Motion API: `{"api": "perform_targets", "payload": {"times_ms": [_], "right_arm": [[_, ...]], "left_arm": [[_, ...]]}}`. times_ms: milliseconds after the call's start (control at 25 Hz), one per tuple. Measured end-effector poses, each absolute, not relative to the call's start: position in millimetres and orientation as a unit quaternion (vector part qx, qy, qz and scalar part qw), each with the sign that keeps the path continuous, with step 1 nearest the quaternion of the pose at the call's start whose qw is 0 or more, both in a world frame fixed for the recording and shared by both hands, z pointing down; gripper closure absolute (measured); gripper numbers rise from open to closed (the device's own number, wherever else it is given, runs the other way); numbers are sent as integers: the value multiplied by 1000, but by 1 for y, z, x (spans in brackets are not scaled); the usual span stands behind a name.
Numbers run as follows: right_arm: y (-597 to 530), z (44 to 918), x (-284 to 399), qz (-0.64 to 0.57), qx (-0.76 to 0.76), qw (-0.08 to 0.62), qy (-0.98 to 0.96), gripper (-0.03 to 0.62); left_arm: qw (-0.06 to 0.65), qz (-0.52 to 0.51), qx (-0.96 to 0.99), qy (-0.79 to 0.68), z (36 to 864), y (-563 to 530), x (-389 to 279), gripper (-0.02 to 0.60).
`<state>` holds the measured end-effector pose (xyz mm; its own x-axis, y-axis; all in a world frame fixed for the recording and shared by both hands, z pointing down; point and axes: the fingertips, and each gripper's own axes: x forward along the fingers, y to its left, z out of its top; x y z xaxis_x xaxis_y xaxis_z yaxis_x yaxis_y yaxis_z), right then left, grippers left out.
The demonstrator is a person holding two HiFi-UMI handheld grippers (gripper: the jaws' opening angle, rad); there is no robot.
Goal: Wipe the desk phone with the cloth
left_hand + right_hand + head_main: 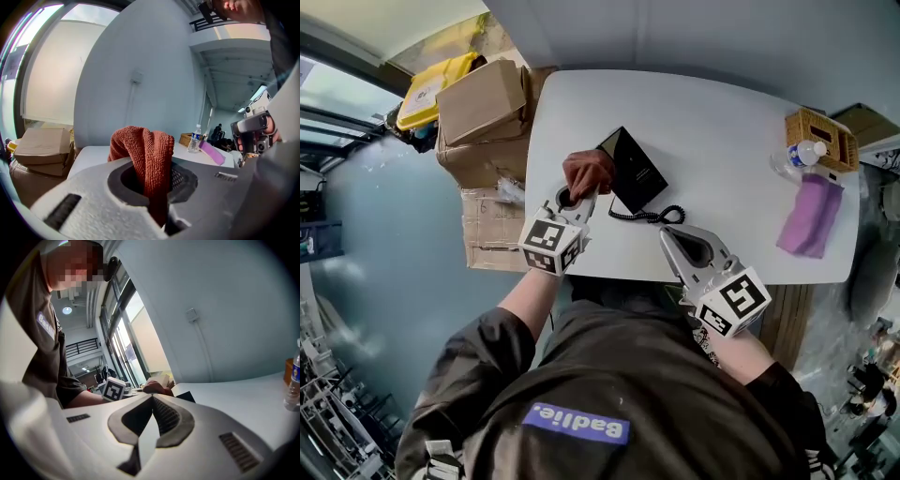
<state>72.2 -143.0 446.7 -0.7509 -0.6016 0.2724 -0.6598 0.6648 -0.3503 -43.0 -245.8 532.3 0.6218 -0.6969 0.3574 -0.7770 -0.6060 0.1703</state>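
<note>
The black desk phone [630, 169] lies on the white table [722, 122], its coiled cord [654, 216] trailing toward the front edge. A rust-red cloth [589, 171] is bunched against the phone's left side. My left gripper [579, 193] is shut on it, and in the left gripper view the cloth [146, 154] stands up between the jaws. My right gripper [667, 234] hovers at the table's front edge, just right of the cord, shut with nothing in it. The right gripper view shows the cloth [157, 386] and a corner of the phone [185, 395] beyond its jaws.
Cardboard boxes [483, 103] are stacked left of the table. At the far right stand a wicker basket [820, 136], a water bottle [797, 155] and a purple cloth [811, 216]. A wall rises behind the table.
</note>
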Motion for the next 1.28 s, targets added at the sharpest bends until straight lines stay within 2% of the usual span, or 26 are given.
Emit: {"api": "perform_targets", "payload": {"times_ms": [320, 720, 1280], "right_arm": [[-143, 465, 84, 240, 342, 85, -905, 566], [-142, 475, 110, 251, 356, 89, -896, 566], [-130, 469, 127, 246, 360, 79, -897, 566]], "left_arm": [[185, 164, 872, -423, 586, -270, -32, 545], [226, 195, 872, -389, 628, -234, 7, 545], [243, 218, 878, -352, 643, -191, 42, 545]]}}
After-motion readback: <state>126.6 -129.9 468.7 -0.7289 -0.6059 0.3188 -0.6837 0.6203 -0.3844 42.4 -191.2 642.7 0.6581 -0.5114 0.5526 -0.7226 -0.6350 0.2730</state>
